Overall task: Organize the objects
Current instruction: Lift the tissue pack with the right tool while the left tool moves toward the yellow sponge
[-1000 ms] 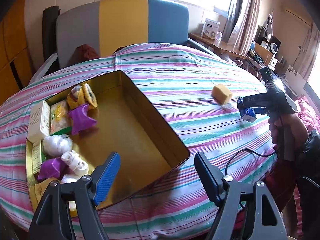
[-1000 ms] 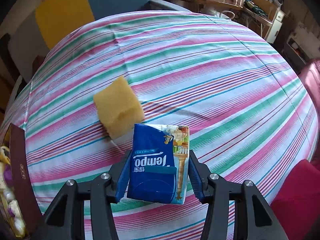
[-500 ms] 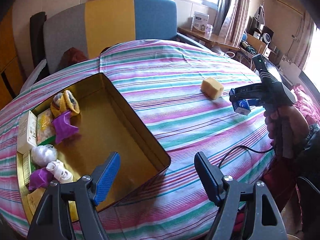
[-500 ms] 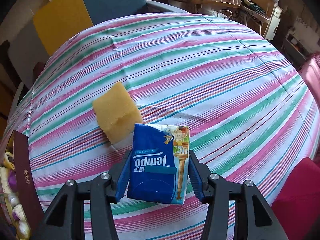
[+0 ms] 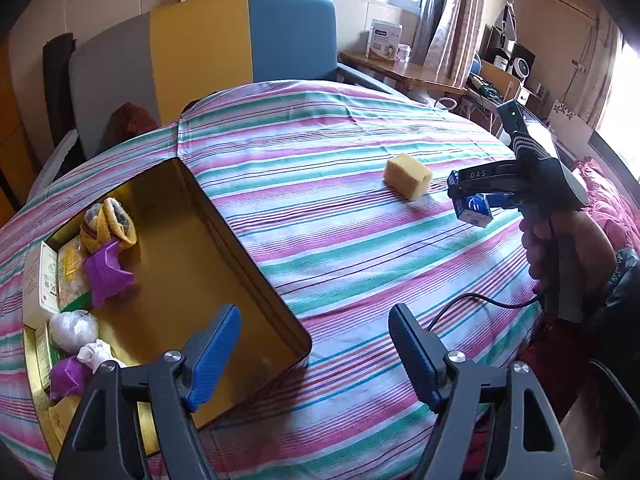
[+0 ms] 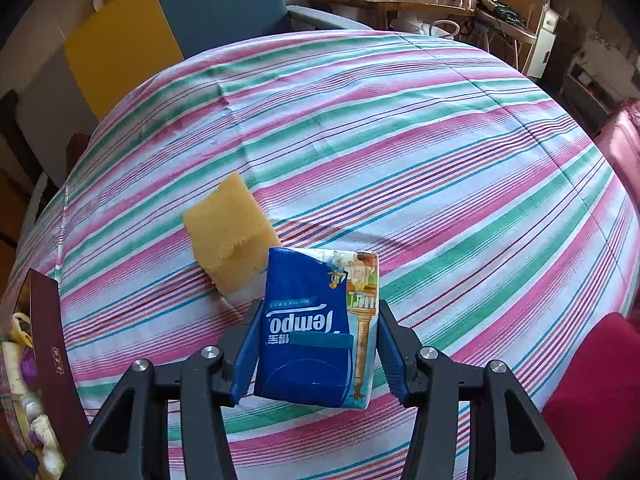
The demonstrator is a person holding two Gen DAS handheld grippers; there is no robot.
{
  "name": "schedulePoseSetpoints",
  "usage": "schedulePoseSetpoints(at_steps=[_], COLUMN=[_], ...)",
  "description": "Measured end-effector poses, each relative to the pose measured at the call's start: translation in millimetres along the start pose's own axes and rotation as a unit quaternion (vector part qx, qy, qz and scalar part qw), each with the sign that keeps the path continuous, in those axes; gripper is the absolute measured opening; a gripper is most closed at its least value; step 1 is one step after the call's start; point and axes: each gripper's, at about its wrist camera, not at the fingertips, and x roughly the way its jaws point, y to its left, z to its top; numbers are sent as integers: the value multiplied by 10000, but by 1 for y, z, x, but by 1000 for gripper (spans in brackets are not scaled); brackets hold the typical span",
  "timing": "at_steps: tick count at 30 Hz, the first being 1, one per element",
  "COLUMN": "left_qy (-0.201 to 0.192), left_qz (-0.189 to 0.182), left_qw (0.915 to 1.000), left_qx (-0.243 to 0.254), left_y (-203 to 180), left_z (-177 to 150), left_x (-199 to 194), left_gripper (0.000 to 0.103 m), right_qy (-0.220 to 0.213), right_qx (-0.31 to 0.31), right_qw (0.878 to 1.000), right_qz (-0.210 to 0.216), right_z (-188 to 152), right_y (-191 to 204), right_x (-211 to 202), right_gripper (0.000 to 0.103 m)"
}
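My right gripper (image 6: pixel 318 344) is shut on a blue Tempo tissue pack (image 6: pixel 320 328) and holds it above the striped tablecloth; it also shows in the left wrist view (image 5: pixel 472 206). A yellow sponge (image 6: pixel 230 232) lies on the cloth just beyond the pack, also in the left wrist view (image 5: pixel 408 176). My left gripper (image 5: pixel 314 354) is open and empty, over the near right corner of a gold tin box (image 5: pixel 240 240). The box holds several small items along its left side, among them a purple wrapper (image 5: pixel 106 272) and a white box (image 5: pixel 42 276).
The round table carries a striped cloth (image 5: pixel 340 140). A grey, yellow and blue chair back (image 5: pixel 200 48) stands behind it. A wooden side table (image 5: pixel 400 68) with a box is at the back right. A black cable (image 5: pixel 480 304) hangs by the right hand.
The right gripper has lifted the tissue pack higher and drawn back a little from the sponge. The left gripper has pulled back and risen, so the box looks farther away.
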Motion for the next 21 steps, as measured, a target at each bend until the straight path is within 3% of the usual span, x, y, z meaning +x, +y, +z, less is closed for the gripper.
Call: schedulePoseSetpoints(at_steps=[16,21], left_qy=[239,427], left_qz=[-190,-523], left_qw=[9992,9977], left_qx=[273,96], left_y=[-31,-40], left_z=[37,60], left_x=[34,57], left_gripper=[77,77], right_qy=[-457,-681], right_qx=[876,1312], right_qw=[9933,9848], right_qz=[606,908], right_z=[9,10], right_y=[-32,-48], right_x=[-17,-26], right_gripper=[54,54])
